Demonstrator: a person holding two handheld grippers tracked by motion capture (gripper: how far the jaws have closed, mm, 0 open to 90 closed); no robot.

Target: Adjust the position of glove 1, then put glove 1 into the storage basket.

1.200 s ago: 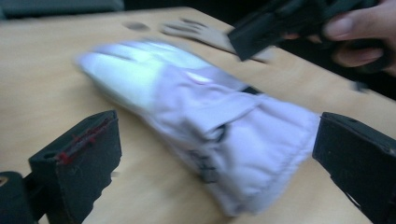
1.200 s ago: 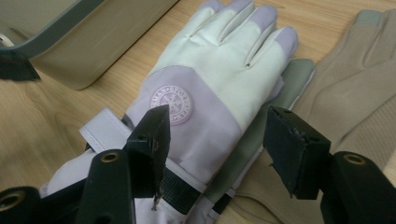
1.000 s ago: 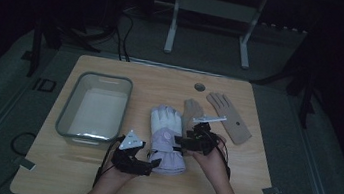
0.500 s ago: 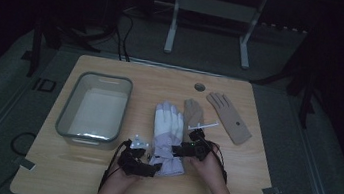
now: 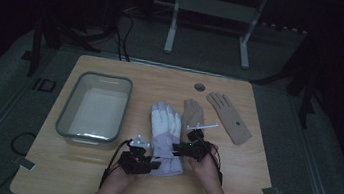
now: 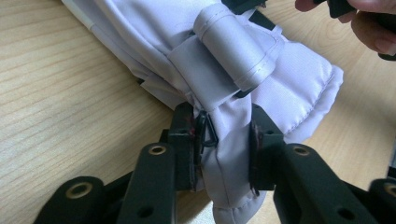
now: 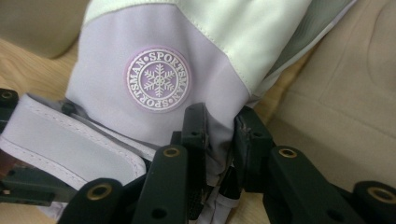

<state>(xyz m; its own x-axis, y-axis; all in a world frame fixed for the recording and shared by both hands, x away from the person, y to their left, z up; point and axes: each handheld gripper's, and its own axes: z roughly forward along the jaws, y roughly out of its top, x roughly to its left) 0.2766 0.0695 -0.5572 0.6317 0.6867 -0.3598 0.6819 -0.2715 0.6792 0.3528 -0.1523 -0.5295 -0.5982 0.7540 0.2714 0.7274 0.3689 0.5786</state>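
A white and lilac ski glove (image 5: 165, 126) lies flat on the wooden table (image 5: 252, 158), fingers pointing away from me. My left gripper (image 5: 153, 164) is at the cuff's left corner. Its jaws have just been closing and now pinch a fold of lilac cuff fabric (image 6: 224, 140) beside the strap (image 6: 233, 56). My right gripper (image 5: 176, 150) is at the cuff's right edge. Its jaws have just been closing too and are shut on the glove's edge (image 7: 219, 135), just below the round snowflake badge (image 7: 159, 84).
A clear plastic bin (image 5: 68, 108) stands left of the glove. Two tan gloves (image 5: 193, 114) (image 5: 230, 117) lie to its right; one sits close beside the right gripper (image 7: 345, 93). A small round hole (image 5: 200, 87) is near the table's far edge.
Both grippers have closed in on the ski glove's cuff from either side. The right one sank a little toward the table. Both pairs of jaws went from wide to pinching fabric.
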